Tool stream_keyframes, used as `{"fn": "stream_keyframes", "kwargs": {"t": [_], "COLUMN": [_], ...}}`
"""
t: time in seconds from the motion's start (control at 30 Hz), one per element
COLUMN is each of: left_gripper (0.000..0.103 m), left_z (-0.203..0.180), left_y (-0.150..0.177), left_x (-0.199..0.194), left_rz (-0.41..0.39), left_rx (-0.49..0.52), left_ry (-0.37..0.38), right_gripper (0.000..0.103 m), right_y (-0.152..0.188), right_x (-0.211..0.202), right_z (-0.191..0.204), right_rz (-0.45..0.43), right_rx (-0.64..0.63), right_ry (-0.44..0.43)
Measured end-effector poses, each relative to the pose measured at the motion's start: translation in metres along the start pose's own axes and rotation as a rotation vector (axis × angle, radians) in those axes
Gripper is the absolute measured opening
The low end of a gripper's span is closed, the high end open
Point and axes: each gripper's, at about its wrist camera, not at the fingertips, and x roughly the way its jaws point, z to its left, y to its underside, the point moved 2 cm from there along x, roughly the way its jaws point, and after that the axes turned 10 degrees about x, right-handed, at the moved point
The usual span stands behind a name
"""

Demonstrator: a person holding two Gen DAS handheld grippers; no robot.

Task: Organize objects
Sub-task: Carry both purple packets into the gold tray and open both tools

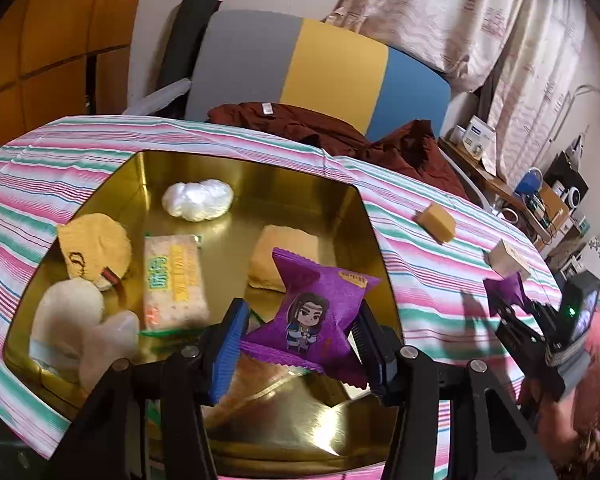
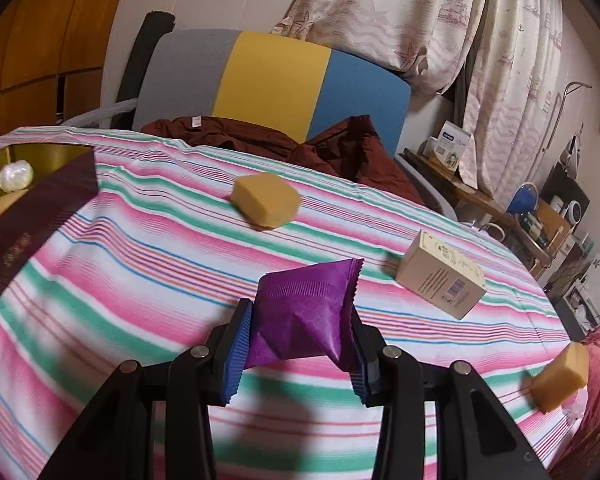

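Left wrist view: we look down into a gold tin (image 1: 340, 184) resting on a striped cloth (image 1: 60, 148).
Left gripper (image 1: 300, 336): we see its blue pads pressed against both sides of a purple snack packet (image 1: 312, 316) printed with a cartoon figure — clamped on it, held over the tin's near half.
Tin contents: a white wrapped ball (image 1: 198, 200) near the far wall, a yellow pouch (image 1: 94, 248) at the left, a pale cracker pack (image 1: 174, 284) beside it, a tan pillow pack (image 1: 276, 256) behind the held packet, and two whitish lumps (image 1: 76, 328) in the near-left corner.
Right wrist view: we face across the cloth (image 2: 120, 272), with the tin's dark outer wall (image 2: 32, 224) at the far left.
Right gripper (image 2: 300, 344): closed on a second purple packet (image 2: 308, 312), plain side up — it is squeezed between the pads and held above the cloth.
Loose items: a yellow block (image 2: 266, 200) lies farther back, a cream carton (image 2: 440, 280) sits to the right, and another yellow block (image 2: 560, 376) lies near the right edge.
Beyond the table: a dark red garment (image 2: 280, 140) is draped at the far edge, in front of a grey, yellow and blue chair back (image 2: 268, 80).
Between the views: we can spot the right gripper (image 1: 512, 300) from the left camera, well to the right of the tin.
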Motion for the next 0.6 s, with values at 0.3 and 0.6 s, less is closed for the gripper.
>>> {"fn": "stream_keyframes", "kwargs": {"t": [0.3, 0.6], "left_gripper": [0.053, 0.054], "left_z": [0.025, 0.043], "left_y": [-0.008, -0.009], "left_x": [0.014, 0.035], "left_rz": [0.042, 0.111], "left_rx": [-0.03, -0.057], "left_ry": [-0.036, -0.05], "right_gripper": [0.043, 0.043], "right_y": [0.004, -0.006], "right_x": [-0.016, -0.043], "right_z": [0.02, 0.035], "right_rz": [0.015, 0.005], "right_rx": [0.045, 0.157], "right_ry": [-0.056, -0.157]}}
